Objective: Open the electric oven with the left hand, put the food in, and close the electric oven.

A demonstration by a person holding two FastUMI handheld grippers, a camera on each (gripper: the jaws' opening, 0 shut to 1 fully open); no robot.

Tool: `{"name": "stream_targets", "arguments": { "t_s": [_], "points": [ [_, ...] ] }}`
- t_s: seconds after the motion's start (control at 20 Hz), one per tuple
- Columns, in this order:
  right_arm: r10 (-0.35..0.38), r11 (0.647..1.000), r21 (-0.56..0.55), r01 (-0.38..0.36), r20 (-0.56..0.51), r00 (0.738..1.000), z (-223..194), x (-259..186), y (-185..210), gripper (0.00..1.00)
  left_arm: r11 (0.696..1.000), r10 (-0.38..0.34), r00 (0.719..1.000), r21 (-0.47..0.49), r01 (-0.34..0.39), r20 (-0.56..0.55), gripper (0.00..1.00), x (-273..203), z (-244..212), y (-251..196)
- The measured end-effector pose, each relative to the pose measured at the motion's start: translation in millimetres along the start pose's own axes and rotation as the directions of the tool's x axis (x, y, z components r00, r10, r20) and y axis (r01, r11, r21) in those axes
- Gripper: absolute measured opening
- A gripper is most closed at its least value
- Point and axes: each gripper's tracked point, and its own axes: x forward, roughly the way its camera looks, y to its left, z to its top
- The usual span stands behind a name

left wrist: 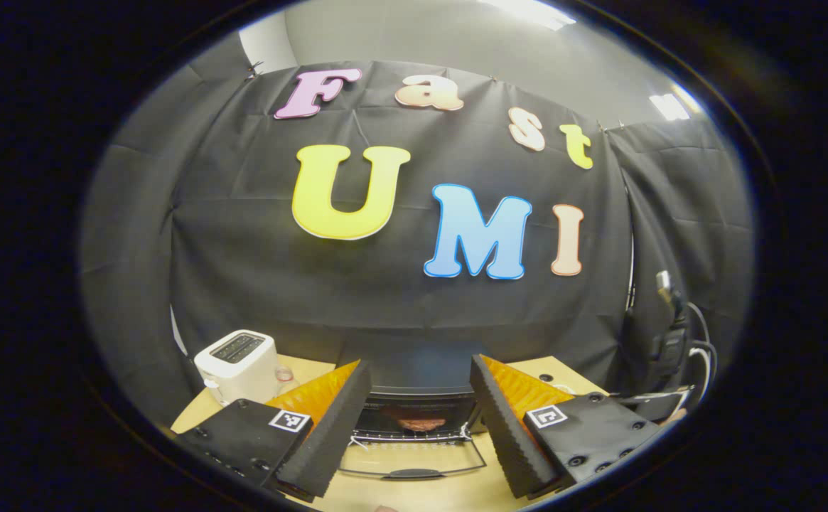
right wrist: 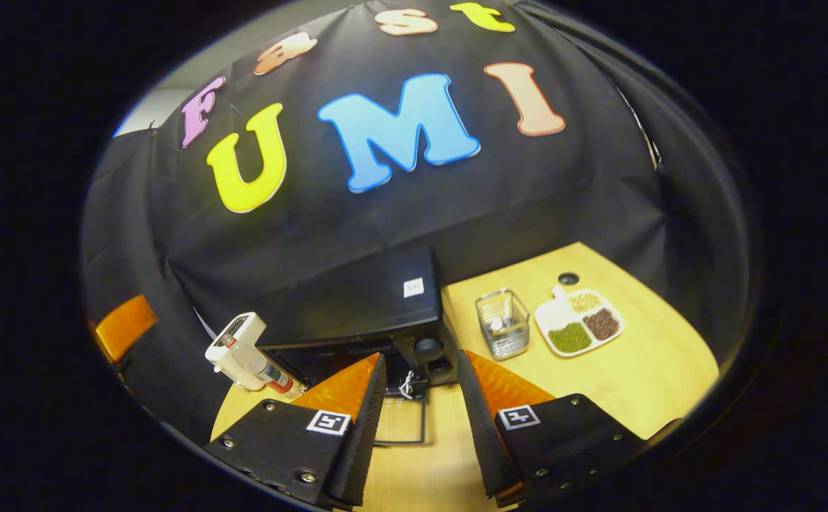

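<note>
The black electric oven stands straight ahead in the left gripper view with its glass door folded down flat on the table. A reddish-brown piece of food lies on the rack inside. My left gripper is open and holds nothing, its fingers on either side of the oven mouth and a little short of it. In the right gripper view the oven appears from above and to the right, its lowered door between the fingers. My right gripper is open and holds nothing.
A white toaster stands left of the oven on the wooden table. Right of the oven are a clear glass container and a white divided plate of grains. Cables hang at the far right.
</note>
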Motion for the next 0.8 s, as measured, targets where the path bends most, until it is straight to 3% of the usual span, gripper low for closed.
{"name": "stream_targets", "arguments": {
  "t_s": [0.15,0.2,0.35,0.5,0.6,0.65,0.8],
  "points": [
    [0.008,0.998,-0.063,0.000,0.120,0.993,46,-30,-4,0.61,1.000,0.012,0.999,0.012,-0.012,0.037,0.91,-2,12,-12],
    [0.009,0.997,-0.083,0.004,0.161,0.987,60,-40,-5,0.61,1.000,0.003,0.998,0.016,-0.004,0.057,0.99,-3,19,-20],
    [0.018,0.993,-0.120,0.015,0.272,0.962,96,-69,-3,0.61,0.999,-0.005,0.994,0.040,0.001,0.105,0.99,-8,38,-37],
    [0.047,0.989,-0.147,0.000,0.319,0.947,109,-83,0,0.80,0.999,-0.007,0.992,0.038,0.002,0.127,0.99,-10,46,-50],
    [0.054,0.988,-0.152,-0.003,0.330,0.943,113,-87,-2,0.97,0.999,0.001,0.995,0.039,-0.005,0.102,0.91,-8,37,-51],
    [0.051,0.989,-0.147,-0.003,0.329,0.943,114,-89,-3,0.97,1.000,-0.005,0.995,0.030,0.002,0.096,0.99,-8,34,-55],
    [0.030,0.992,-0.127,0.013,0.328,0.944,113,-91,-15,0.97,1.000,-0.006,0.998,0.024,0.005,0.057,0.95,-4,21,-56]
  ]
}}
